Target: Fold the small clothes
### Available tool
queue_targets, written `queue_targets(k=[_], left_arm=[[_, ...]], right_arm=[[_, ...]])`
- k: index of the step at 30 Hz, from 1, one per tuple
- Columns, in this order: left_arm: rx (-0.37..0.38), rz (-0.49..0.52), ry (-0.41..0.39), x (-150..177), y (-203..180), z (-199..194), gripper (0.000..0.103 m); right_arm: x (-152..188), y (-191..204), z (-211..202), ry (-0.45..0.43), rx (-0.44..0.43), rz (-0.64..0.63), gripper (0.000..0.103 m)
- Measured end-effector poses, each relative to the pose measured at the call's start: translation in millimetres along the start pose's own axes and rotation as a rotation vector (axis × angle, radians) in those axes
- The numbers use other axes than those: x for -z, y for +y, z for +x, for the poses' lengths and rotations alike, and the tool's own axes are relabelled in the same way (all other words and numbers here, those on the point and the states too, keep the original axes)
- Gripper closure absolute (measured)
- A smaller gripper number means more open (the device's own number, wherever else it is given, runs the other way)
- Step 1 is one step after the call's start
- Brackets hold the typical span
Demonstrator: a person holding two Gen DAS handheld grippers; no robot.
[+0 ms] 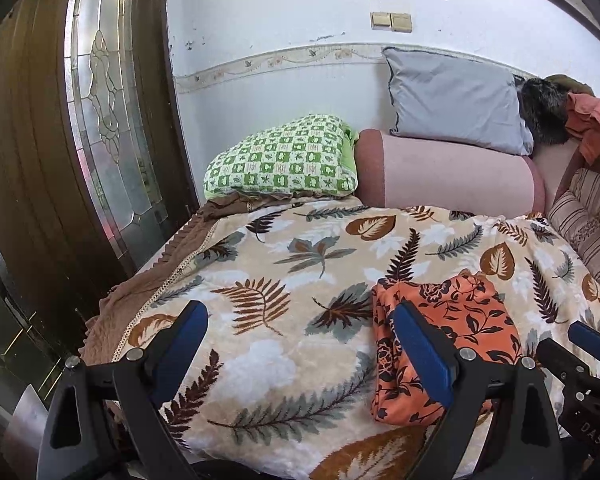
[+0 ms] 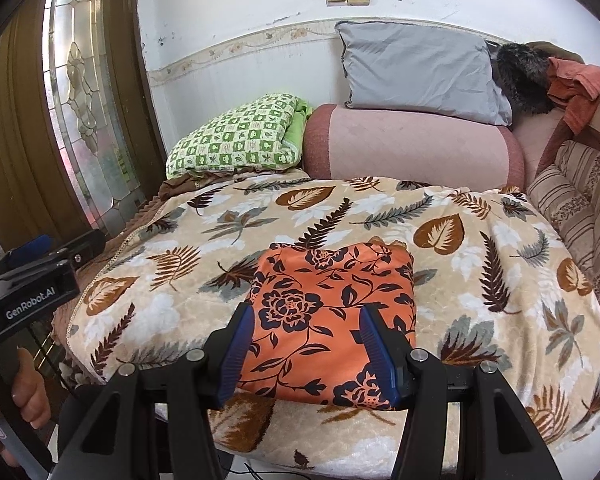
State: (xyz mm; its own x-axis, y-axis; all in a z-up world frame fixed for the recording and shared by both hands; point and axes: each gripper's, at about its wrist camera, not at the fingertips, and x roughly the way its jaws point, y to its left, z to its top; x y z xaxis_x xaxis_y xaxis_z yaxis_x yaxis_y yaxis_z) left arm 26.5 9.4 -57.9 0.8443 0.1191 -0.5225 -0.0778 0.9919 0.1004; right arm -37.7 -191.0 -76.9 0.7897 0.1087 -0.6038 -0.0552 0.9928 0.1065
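Right wrist view shows the folded orange cloth with black floral print (image 2: pixel 332 320) lying on the beige leaf-patterned fleece blanket (image 2: pixel 500 280), with the right gripper (image 2: pixel 306 354) and left gripper (image 1: pixel 300 356) both spread wide and empty, so any final pressing should probably come down flat to keep the edges aligned.

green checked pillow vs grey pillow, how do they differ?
The green checked pillow is patterned and lies flat on the bed; the grey pillow is plain and leans against the wall on the pink bolster. Both sit at the bed's far end.

leaf-print blanket (image 2: pixel 480 248), green checked pillow (image 1: pixel 284 160), grey cushion (image 2: pixel 416 68), pink bolster (image 1: pixel 452 172)
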Motion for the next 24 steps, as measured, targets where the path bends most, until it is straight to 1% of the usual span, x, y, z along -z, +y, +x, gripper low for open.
queue_targets(k=[12,24], left_arm=[[0.009,-0.006,-0.091,-16.6,10.3,-47.2,0.009],[0.015,-0.005,-0.152,-38.3,15.9,-74.8,0.009]], right_arm=[[-11.7,17.0,-34.0,-0.056,0.003,-0.030,0.044],[-32.5,24.9,-52.5,-0.109,0.002,-0.042,0.044]])
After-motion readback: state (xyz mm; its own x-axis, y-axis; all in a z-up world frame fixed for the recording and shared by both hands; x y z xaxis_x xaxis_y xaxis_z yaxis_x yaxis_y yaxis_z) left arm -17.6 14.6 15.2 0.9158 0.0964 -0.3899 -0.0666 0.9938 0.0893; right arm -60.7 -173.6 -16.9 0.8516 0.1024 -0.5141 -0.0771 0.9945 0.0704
